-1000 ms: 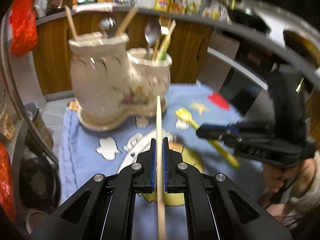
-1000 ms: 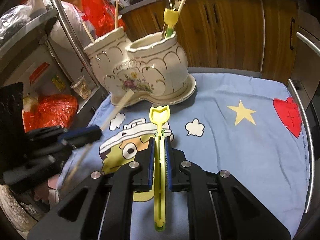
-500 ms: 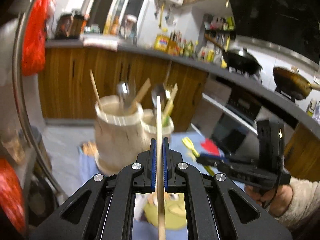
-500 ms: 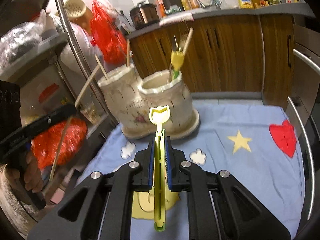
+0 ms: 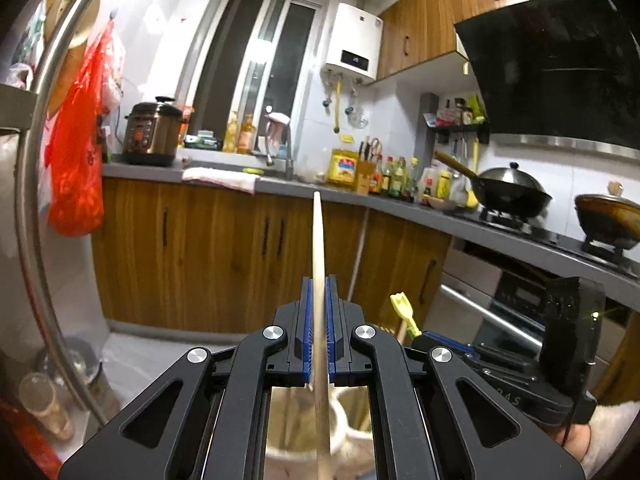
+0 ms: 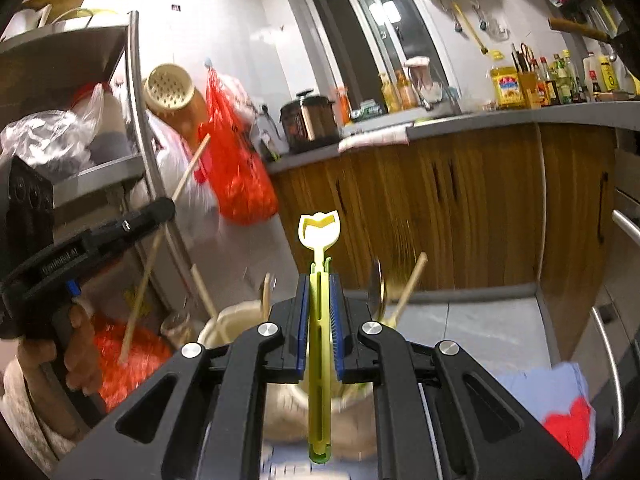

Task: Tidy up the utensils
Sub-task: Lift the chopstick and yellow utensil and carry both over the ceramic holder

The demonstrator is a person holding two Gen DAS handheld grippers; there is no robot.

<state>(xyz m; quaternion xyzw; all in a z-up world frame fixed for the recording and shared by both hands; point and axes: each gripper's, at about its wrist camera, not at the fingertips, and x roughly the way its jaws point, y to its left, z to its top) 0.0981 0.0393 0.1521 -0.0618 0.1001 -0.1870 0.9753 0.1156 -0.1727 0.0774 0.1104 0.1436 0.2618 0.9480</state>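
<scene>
My left gripper [image 5: 319, 288] is shut on a long wooden chopstick [image 5: 318, 240] that stands up between its blue pads. My right gripper [image 6: 319, 280] is shut on a yellow plastic utensil [image 6: 319, 232] with a tulip-shaped end. Both are held high above the cream ceramic holder [image 6: 236, 320], whose two cups show low and blurred behind the jaws, with spoons and wooden sticks in them. The holder [image 5: 296, 424] also shows under my left gripper. In the right wrist view the left gripper [image 6: 160, 208] and its chopstick [image 6: 188, 172] are at the left; in the left wrist view the yellow utensil [image 5: 404, 308] shows at the right.
A blue cloth with a red heart [image 6: 568, 424] covers the table. Wooden cabinets [image 5: 208, 256] and a grey counter run behind. A metal rack pole [image 5: 36, 200] and red bag [image 5: 76, 152] stand left. A wok [image 5: 508, 196] sits on the stove at the right.
Both grippers have risen and tilted up from looking down at the cloth to near level. The holder has dropped to the bottom of both views. Both still grip their utensils.
</scene>
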